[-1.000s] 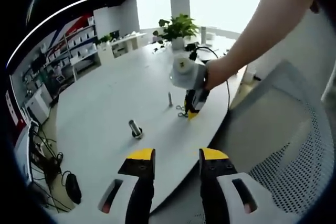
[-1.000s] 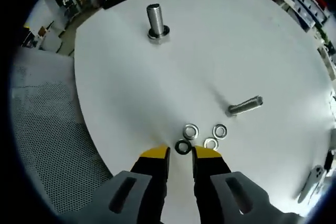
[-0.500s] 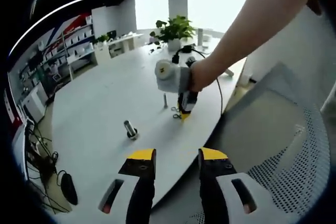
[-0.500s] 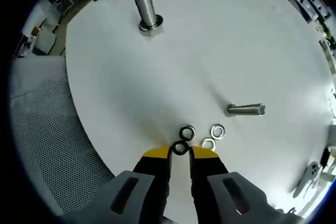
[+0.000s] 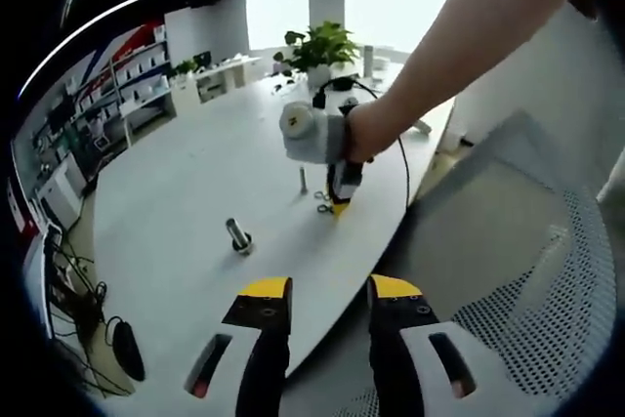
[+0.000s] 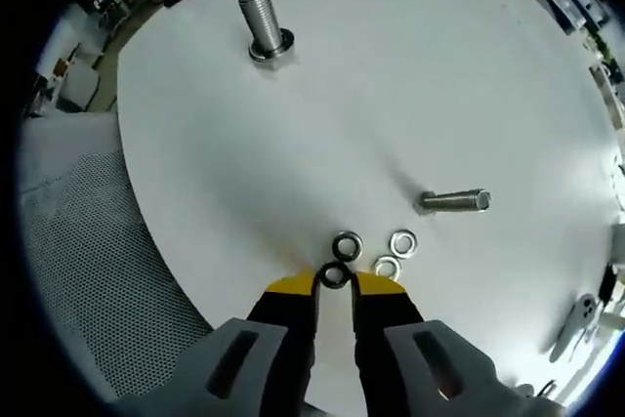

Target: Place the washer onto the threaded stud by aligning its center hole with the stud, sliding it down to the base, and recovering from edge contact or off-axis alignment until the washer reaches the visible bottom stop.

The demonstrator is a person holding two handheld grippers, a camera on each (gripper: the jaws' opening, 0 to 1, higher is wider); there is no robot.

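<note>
The right gripper (image 6: 334, 285) brackets a dark washer (image 6: 336, 275) lying flat between its narrowly parted tips; pinch its edges squarely before lifting toward the upright threaded stud (image 6: 260, 23) far ahead. The left gripper (image 5: 320, 293) waits spread, holding nothing.

Table (image 6: 410, 75): I see a smooth, matt white top. Threaded stud (image 6: 260, 21) upright on it: bright grey metal, ridged thread. Washers (image 6: 402, 242) near the table's edge: shiny metal rings; one washer (image 6: 337, 275) looks darker. Chair (image 6: 88, 271) beside the table: perforated grey mesh. My right gripper (image 6: 335, 283): yellow tips, matt black and grey plastic.
</note>
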